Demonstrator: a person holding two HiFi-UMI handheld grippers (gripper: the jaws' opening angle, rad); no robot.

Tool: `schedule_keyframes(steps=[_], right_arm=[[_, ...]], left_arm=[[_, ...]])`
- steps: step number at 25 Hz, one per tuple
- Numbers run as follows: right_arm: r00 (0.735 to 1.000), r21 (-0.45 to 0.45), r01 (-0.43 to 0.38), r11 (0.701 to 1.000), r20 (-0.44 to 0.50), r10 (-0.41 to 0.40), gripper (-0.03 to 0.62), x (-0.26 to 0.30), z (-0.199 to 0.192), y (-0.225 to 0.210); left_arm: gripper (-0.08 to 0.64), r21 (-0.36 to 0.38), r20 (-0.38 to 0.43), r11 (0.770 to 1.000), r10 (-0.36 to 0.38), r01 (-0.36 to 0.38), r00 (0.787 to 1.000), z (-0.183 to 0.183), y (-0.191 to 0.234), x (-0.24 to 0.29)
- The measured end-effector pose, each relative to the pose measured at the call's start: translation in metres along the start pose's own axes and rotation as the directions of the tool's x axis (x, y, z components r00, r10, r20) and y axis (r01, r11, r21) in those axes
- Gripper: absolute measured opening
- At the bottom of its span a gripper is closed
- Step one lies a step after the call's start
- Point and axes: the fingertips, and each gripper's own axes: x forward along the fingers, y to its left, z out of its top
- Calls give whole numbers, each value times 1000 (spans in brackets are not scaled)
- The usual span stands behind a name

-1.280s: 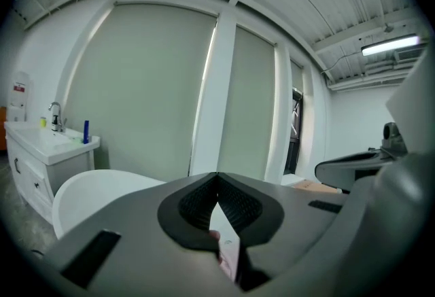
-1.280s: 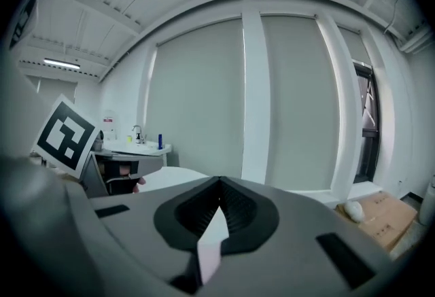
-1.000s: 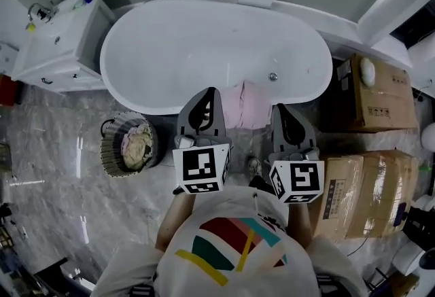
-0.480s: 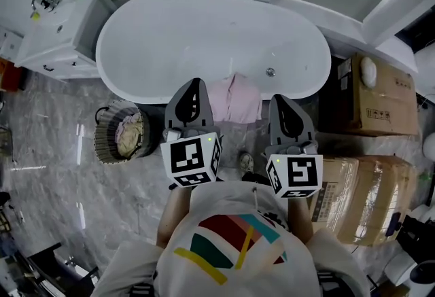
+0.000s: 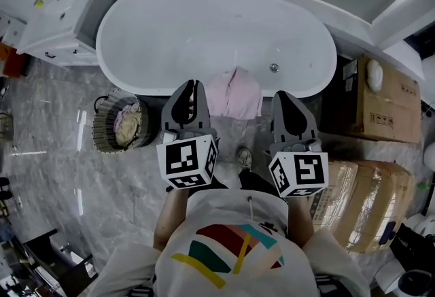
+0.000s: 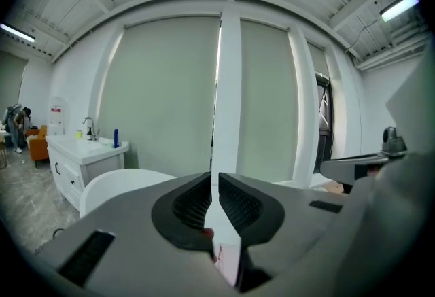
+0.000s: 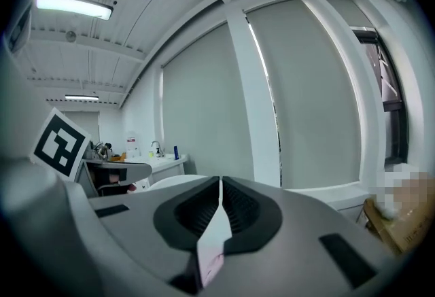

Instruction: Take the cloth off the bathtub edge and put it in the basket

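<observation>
Head view: the soft pale-pink cloth (image 5: 234,93) drapes over the white oval bathtub's (image 5: 136,30) near edge, between the left hand-held gripper (image 5: 194,85) and the right hand-held gripper (image 5: 281,95). The round woven basket (image 5: 100,130) stands to the left. The cloth is probably light and limp; pinch its hanging fold.
Left gripper view: jaws clenched, empty.
Right gripper view: the same.

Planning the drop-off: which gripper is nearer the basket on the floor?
Left. In the head view the left gripper, jaws shut, is just right of the basket. The right gripper is farther off, beyond the pink cloth draped on the bathtub edge.
</observation>
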Motion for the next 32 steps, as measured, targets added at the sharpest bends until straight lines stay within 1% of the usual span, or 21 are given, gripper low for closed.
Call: schedule_keyframes(steps=[1,4,5,6,7,8,10,11,13,14,16,18,21,23,25,29,32], right_arm=[[1000,21,2,1000,2,-2,12,4,-1,-1],[1000,123,14,992,4,-15,16,17,-12,-7],[1000,148,8,989,-4,-7,38,23,-18,-9],[1000,163,-1,987,-15,4,97,30,-26,-10],[1000,169,-8,986,-25,13,138,36,-34,-12],[999,171,-12,985,-31,18,153,43,-43,-14],[999,184,-15,983,-34,22,222,58,-62,-20],[999,201,-12,980,-38,20,260,66,-74,-24],[998,241,12,970,-62,3,314,80,-101,-31],[997,257,29,966,-82,-8,338,86,-117,-35],[991,273,48,961,-130,-12,365,97,-151,-38],[983,280,47,959,-182,5,376,107,-187,-38],[964,303,59,951,-265,25,377,119,-247,-43],[945,303,74,950,-325,30,377,126,-289,-47],[924,280,77,957,-380,37,377,130,-325,-50],[884,263,81,961,-464,52,377,136,-383,-58],[867,269,87,959,-494,60,377,139,-411,-67]], left_arm=[[20,-17,-11,1000,-2,2,1000,-5,5,4],[20,-56,-44,998,6,-8,999,-23,23,17],[20,-61,-56,998,9,-13,998,-30,29,22],[23,-63,-69,998,9,-13,998,-39,35,28],[45,-66,-86,998,3,-8,996,-50,39,34],[90,-71,-105,997,-8,1,994,-63,43,39],[151,-93,-147,995,-32,18,989,-93,51,53],[184,-109,-169,994,-43,25,985,-109,55,60],[270,-146,-217,988,-72,40,974,-144,59,73],[307,-167,-240,985,-85,45,967,-163,61,78],[338,-198,-282,980,-90,34,955,-200,68,86],[343,-213,-323,977,-77,6,943,-239,77,90],[343,-239,-392,971,-73,-24,917,-302,87,97],[343,-258,-431,966,-81,-37,899,-339,93,103],[344,-279,-459,959,-89,-49,884,-370,97,108],[343,-302,-494,952,-112,-49,862,-415,102,120],[342,-332,-479,943,-146,-24,866,-425,102,128]])
